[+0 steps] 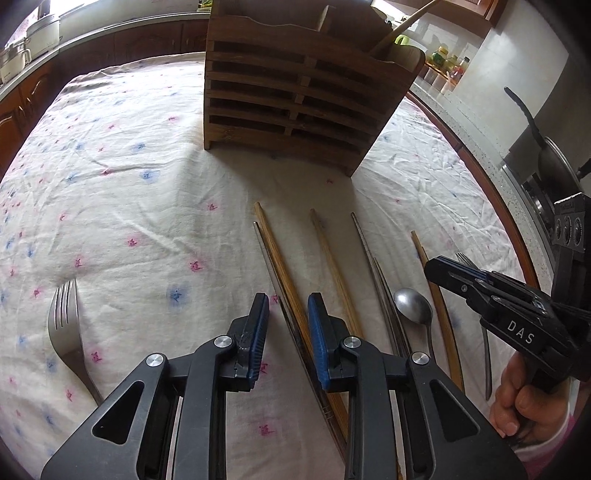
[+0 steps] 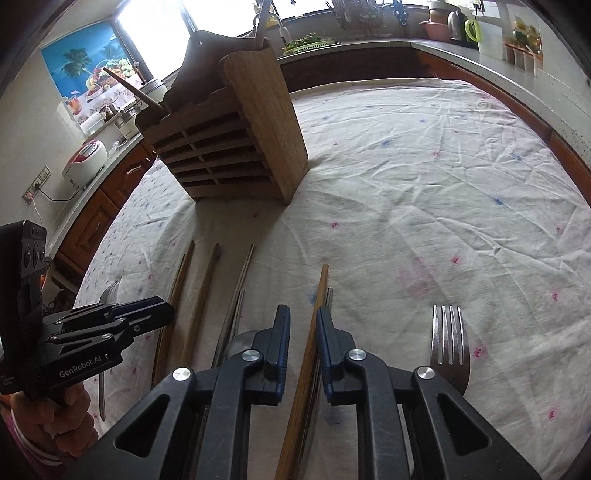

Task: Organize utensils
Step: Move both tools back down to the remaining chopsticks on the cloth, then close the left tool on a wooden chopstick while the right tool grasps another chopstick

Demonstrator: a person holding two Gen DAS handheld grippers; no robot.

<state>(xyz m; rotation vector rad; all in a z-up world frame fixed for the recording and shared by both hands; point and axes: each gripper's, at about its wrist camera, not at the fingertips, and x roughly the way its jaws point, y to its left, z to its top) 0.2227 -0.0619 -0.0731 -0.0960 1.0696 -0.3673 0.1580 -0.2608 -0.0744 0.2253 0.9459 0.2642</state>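
Hovering low over the cloth-covered surface [image 1: 147, 184], the left tool [image 1: 288, 306] is standing narrow. A wooden chopstick [image 1: 284, 266] and a thin metal one [image 1: 266, 251] are lying in its gap, with the pads not pressing on both sides. A fork [image 1: 62, 321] is lying well off to its left. To its right are running another wooden chopstick [image 1: 332, 258], more metal ones [image 1: 369, 251] and a spoon [image 1: 413, 306], crowding close together.

The right tool [image 2: 301, 317] is also standing narrow, straddling a wooden chopstick [image 2: 319, 295] that is running close along its right pad, with a gap showing on the other side. A second fork [image 2: 448, 343] is lying just beside it on the right. A hand [image 1: 528, 402] is gripping this tool's handle.

Farther on, bare cloth is separating the chopstick tips from a slatted wooden rack [image 1: 295, 96], which is standing upright with a wooden handle [image 1: 406, 26] leaning out of its top.
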